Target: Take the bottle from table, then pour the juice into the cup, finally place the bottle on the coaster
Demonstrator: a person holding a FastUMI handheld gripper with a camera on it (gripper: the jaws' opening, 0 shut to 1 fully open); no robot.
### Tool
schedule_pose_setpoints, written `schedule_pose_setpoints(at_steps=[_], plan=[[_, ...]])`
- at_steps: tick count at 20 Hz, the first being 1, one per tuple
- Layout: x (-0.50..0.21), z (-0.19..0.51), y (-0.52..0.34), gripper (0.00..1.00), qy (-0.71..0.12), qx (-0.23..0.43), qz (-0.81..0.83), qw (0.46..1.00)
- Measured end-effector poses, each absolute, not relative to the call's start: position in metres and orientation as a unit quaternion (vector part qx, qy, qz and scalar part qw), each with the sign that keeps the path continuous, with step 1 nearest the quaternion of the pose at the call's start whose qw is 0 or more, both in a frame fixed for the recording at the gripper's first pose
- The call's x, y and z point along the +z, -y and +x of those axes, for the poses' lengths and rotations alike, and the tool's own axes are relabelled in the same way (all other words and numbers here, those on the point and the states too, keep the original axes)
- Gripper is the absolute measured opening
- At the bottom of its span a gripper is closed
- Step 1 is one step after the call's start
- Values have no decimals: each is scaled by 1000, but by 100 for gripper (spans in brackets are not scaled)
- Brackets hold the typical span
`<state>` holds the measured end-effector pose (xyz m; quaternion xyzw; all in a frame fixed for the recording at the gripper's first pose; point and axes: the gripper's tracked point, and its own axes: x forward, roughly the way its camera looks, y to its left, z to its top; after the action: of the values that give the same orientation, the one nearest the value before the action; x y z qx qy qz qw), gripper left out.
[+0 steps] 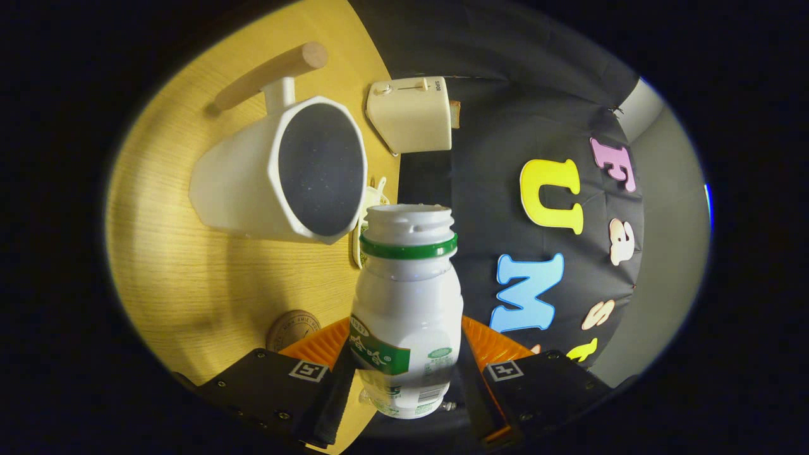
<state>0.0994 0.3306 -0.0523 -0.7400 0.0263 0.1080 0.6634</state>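
**Tilted bottle risked missing the cup**

The bottle, uncapped and white with a green neck ring, sat between the fingers of the gripper, both pressing on its lower body. The whole scene lay rolled in the view, so the bottle was evidently tipped. Its mouth was just beside the rim of the white cup, which stood beyond the fingers, not clearly over the dark opening. Further tipping from there could have sent juice onto the wooden table. The round coaster lay near the left finger; a cream toaster stood farther beyond the cup.
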Motion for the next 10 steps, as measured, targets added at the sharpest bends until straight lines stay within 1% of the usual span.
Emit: schedule_pose_setpoints(at_steps=[10], plan=[[-41,103,-334,76,-16,99,-755,648]])
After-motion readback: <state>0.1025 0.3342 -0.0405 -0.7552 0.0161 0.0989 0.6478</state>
